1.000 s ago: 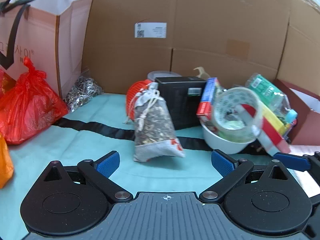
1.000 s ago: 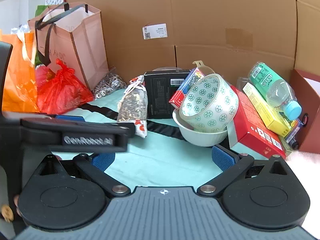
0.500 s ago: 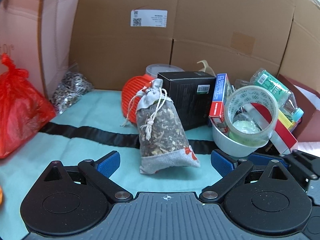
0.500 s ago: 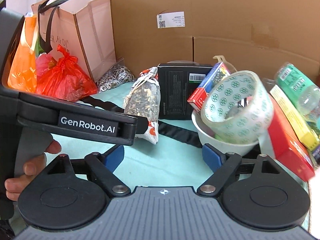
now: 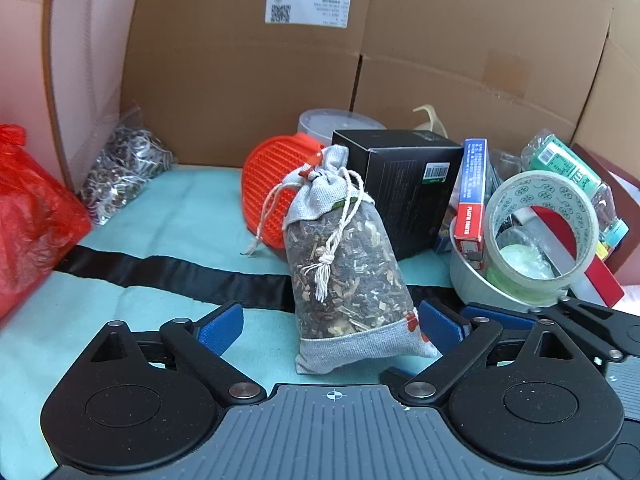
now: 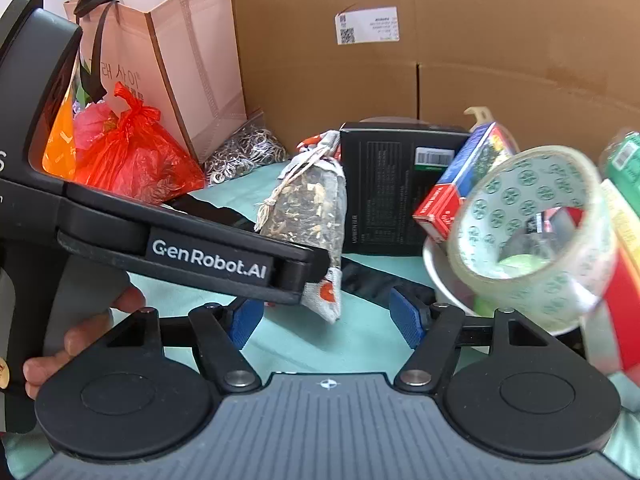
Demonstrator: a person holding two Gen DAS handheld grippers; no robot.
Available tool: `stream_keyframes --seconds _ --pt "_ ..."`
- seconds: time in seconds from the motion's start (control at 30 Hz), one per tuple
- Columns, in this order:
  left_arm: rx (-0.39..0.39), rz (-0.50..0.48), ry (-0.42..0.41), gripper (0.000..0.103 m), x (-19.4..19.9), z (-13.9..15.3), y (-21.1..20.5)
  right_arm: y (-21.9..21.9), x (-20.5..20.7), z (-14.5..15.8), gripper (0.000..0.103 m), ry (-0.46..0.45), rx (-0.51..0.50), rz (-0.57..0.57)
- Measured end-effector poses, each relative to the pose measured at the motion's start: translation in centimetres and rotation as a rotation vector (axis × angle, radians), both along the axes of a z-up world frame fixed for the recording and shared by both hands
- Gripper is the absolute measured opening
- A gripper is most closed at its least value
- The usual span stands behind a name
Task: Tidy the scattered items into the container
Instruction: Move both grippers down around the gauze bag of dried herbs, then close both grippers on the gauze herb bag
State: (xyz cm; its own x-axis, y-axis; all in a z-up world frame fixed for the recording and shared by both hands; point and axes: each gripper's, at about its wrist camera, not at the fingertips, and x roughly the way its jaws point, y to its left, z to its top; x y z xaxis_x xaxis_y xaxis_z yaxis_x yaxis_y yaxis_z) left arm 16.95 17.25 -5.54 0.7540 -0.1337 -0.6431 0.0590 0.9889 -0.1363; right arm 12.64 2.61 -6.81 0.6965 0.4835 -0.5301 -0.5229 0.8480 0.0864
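Observation:
A grey drawstring sachet of dried herbs stands on the teal cloth, leaning against a black box; it also shows in the right wrist view. My left gripper is open, its blue pads either side of the sachet's lower end. My right gripper is open and empty, just right of the left one. A roll of patterned tape rests on a white bowl. A pink paper bag stands at the left.
A red plastic bag, a bag of metal rings, an orange ridged item, a red and blue box, a green bottle and cardboard walls surround the cloth.
Both grippers have moved forward. The sachet now stands between my left gripper's pads. The tape and bowl are much nearer to my right gripper.

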Motion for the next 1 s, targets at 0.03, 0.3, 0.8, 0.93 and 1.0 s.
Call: stream_keyframes --seconds 0.03,0.3,0.8,0.93,1.0 --pt "0.001 -0.007 0.004 0.098 0.2 -0.1 0.1 0.2 0.2 -0.1 0.074 0.001 0.000 0.002" --pt "-0.054 -0.062 0.044 0.092 1.4 -0.6 0.7 1.7 1.0 -0.7 0.065 0.013 -0.012 0.034" --pt "-0.079 -0.100 0.054 0.058 0.9 -0.5 -0.1 1.5 0.7 -0.4 0.044 0.047 -0.014 0.040" --pt "-0.099 -0.108 0.071 0.057 -0.1 0.0 -0.4 0.9 -0.2 0.1 0.043 0.058 -0.019 0.051" --pt "-0.111 -0.115 0.076 0.057 -0.8 0.3 -0.7 0.4 -0.9 0.5 0.043 0.062 -0.019 0.057"
